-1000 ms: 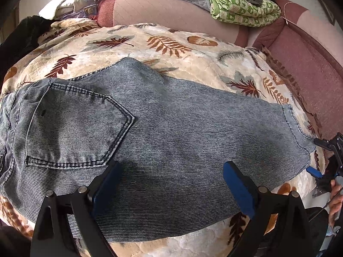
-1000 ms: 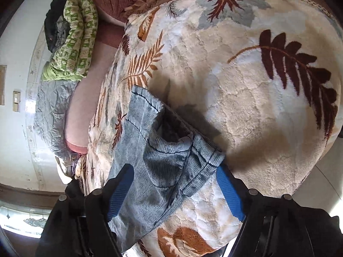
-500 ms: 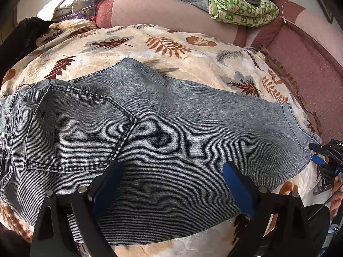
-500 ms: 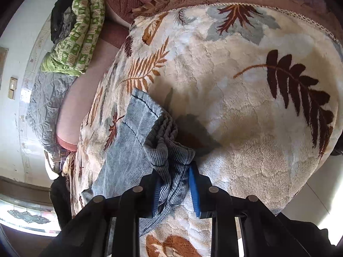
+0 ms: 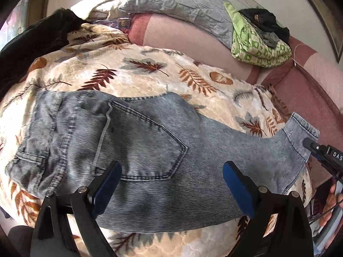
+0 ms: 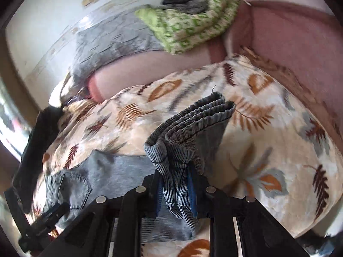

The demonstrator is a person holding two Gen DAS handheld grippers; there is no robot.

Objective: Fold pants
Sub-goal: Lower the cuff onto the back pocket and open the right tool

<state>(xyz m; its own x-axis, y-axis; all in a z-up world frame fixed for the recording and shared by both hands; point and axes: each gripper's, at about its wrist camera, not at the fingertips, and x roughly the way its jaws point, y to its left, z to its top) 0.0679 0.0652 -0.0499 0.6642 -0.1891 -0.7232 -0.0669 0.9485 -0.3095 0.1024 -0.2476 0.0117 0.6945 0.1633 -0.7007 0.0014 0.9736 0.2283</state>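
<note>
Pants (image 5: 150, 160), already halved lengthwise, lie on the leaf-print blanket (image 5: 150, 79); right gripper (image 6: 175, 190) pinches the raised hem, left gripper (image 5: 171, 184) hovers spread; crosswise folds remain.

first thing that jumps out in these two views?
The gray-blue jeans spread across the leaf-print blanket, back pocket up. Their hem end is bunched and lifted off the blanket in the right gripper, jaws shut on it. The left gripper hangs open over the seat, gripping nothing. A green patterned blanket sits on the pink sofa back behind.
</note>
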